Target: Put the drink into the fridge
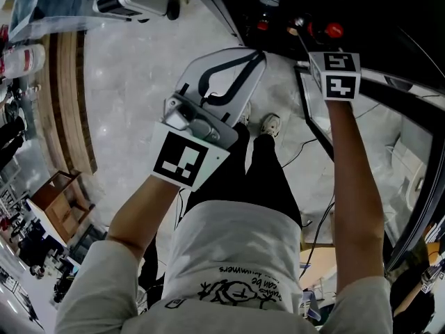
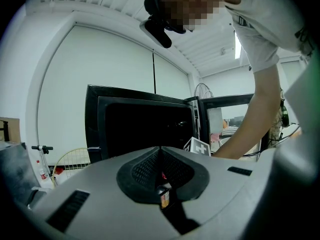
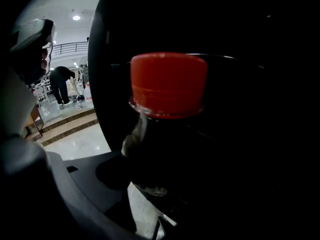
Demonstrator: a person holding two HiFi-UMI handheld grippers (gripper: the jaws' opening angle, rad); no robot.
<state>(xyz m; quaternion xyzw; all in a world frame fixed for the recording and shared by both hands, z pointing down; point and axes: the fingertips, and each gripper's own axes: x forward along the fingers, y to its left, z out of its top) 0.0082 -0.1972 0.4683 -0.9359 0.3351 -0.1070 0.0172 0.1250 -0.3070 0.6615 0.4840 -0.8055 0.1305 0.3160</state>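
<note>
Up at one o'clock, inside the dark fridge (image 1: 417, 19), the right claw (image 1: 318, 35) holds the red-capped drink bottle (image 3: 169, 84). The left claw (image 2: 161, 176) is shut, empty. Next, I think: stand it down, then let go.

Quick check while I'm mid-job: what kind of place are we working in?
Probably a large indoor hall or showroom, not a home kitchen: polished stone-like floor, wide wooden steps, and a black fridge standing open under a high white ceiling.
</note>
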